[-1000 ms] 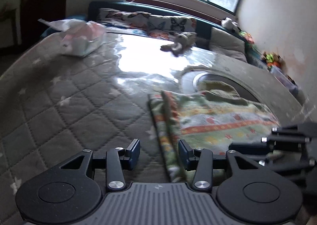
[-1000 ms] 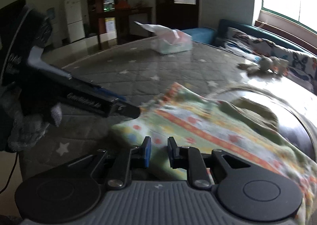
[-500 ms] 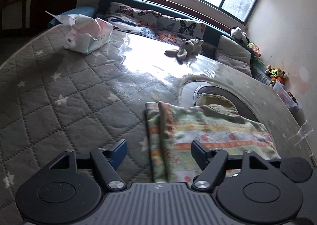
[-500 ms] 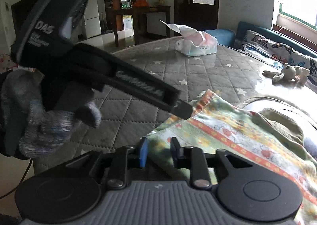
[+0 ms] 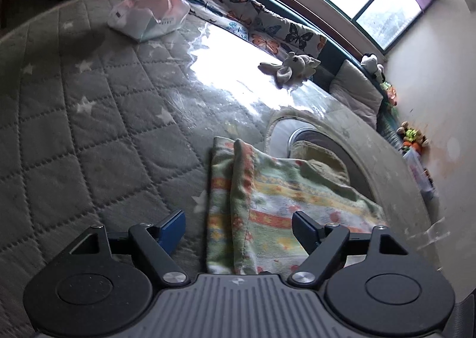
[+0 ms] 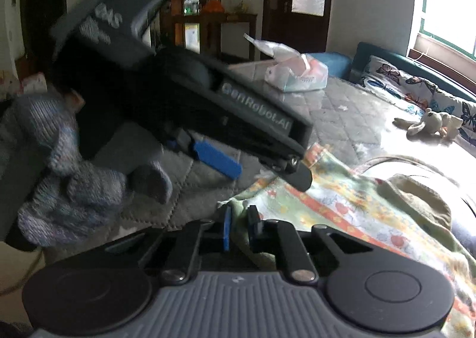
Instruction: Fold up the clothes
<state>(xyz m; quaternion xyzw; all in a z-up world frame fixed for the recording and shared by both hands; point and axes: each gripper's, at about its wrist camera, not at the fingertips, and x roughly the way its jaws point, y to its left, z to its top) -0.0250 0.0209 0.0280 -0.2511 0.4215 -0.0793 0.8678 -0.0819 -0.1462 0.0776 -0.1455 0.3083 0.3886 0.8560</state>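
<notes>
Nearest, the right gripper (image 6: 239, 228) pinches the striped cloth's (image 5: 267, 204) near corner at the quilted table's (image 5: 89, 130) edge. The left gripper (image 5: 238, 228) hangs wide open above its fold, gripping nothing. Likely next: grab the neighbouring corner, then fold toward the tissue pack (image 5: 148, 15).

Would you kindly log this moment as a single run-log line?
task: fold clothes | left gripper: open, over folded edge of pastel patterned fleece garment | right gripper: shut on garment's near edge | surface: grey quilted star-print mattress

Left tongs (image 5: 238, 229) opened wide and lifted off the patterned cloth (image 5: 267, 204), now astride its fold
</notes>
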